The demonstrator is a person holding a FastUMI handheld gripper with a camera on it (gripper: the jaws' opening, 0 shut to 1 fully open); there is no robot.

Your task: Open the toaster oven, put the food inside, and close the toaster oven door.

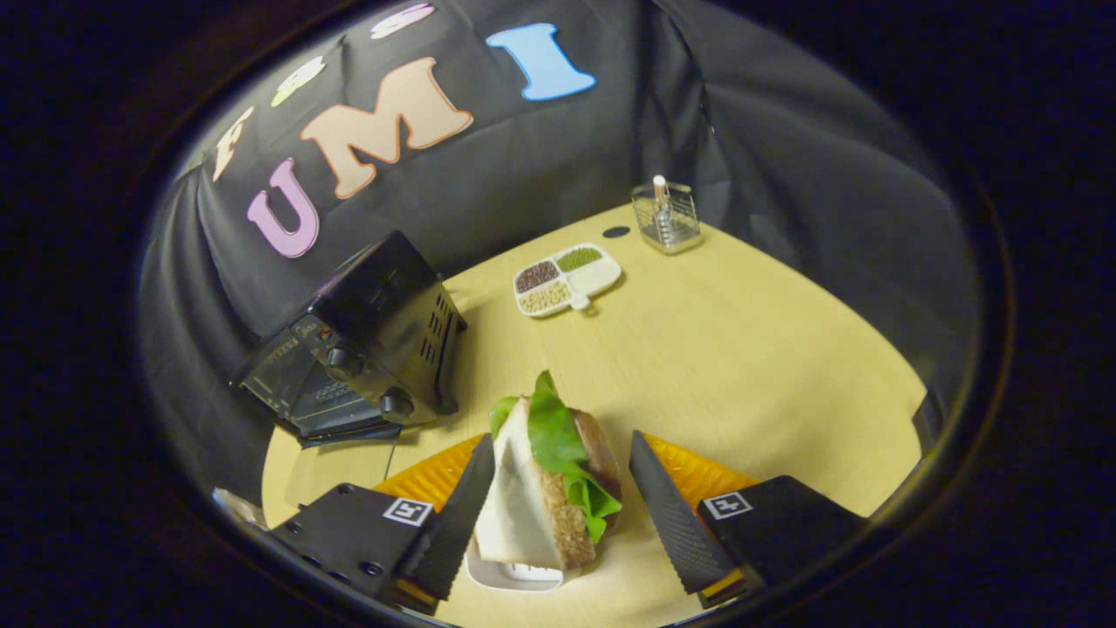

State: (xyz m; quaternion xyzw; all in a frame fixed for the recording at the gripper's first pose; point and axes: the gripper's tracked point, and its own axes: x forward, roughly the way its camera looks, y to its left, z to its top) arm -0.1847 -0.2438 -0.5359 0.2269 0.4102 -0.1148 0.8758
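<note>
While my gripper (558, 506) stands spread around the sandwich (549, 488) over the orange plate (697, 475), right finger clear, I judge the toaster oven (366, 340) lies far left, door down.

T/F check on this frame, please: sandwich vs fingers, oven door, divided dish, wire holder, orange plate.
1. The sandwich sits between the fingers of the gripper. True.
2. Both fingers press on the sandwich. False: the left finger touches or nearly touches the bread, while a clear gap separates the right finger from it.
3. The toaster oven door hangs open. True: it is folded down at the front.
4. The divided dish of grains sits on top of the oven. False: it rests on the table, beyond the sandwich.
5. The wire holder stands past the dish, near the wall. True.
6. The orange plate is inside the oven. False: it lies under the fingers.
</note>
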